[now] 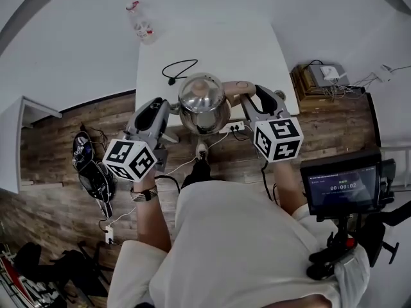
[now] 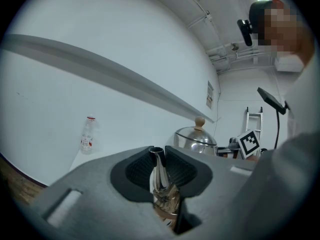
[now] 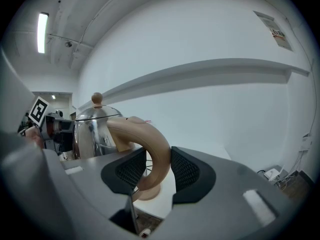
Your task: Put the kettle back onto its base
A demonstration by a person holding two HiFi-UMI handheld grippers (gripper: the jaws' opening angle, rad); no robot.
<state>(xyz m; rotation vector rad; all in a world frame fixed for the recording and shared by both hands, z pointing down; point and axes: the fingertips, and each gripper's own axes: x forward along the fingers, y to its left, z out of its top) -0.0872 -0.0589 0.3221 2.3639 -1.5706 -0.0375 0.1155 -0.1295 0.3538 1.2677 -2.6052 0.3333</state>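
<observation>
while between grippers (image 1: 168, 113) (image 1: 249, 100) — kettle (image 1: 204, 104)

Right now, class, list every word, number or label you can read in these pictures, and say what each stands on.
"00:00:02": on the screen.
Smaller line above it on the screen: too small to read.
Label on the bottle: too small to read.
The wall notice: blurred.
The marker cubes: patterns only, no words.
The kettle: no print seen.
</observation>
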